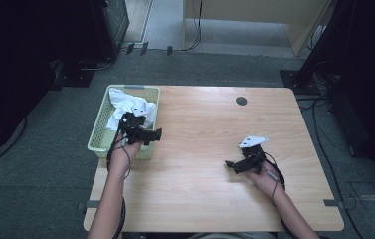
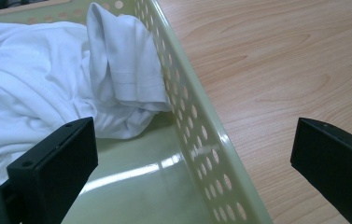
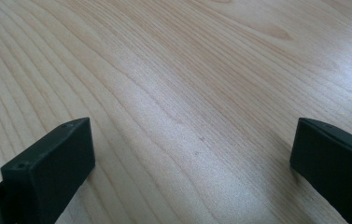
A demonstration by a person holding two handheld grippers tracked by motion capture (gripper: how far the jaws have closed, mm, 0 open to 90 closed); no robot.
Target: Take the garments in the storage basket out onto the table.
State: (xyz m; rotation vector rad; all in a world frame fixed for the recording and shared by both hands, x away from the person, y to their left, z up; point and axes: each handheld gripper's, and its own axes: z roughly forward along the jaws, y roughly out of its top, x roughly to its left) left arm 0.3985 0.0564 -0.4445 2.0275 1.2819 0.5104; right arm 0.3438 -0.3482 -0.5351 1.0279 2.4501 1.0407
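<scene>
Crumpled white cotton cloth (image 1: 131, 105) lies bunched in the pale green perforated plastic basket (image 1: 101, 130), which sits at the left edge of the light wooden worktop (image 1: 205, 149); the fabric fills mostly the far part of the basket, and one folded, hemmed flap (image 2: 127, 65) leans against the inside of the basket's right-hand wall (image 2: 197, 135); the near part of the basket floor (image 2: 141, 186) is bare and glossy with a streak of reflected light; the left tongs (image 1: 142, 133) hover over the basket's near right corner, held in the person's left hand (image 1: 125, 149); in the left gripper view their two black jaws stand wide apart, one above the basket floor just beside the cloth, the other above the bare wood outside, so that the basket wall runs between them; they grasp nothing and do not touch the cloth; the right tongs (image 1: 234, 164) are well apart from the basket, low over the right half of the worktop, held in the right hand (image 1: 262, 174), with a grey three-cornered plate (image 1: 252, 141) on top; their jaws too are spread wide, with plain wood grain between them; a small dark round cable port (image 1: 241, 100) sits in the worktop's far side.
</scene>
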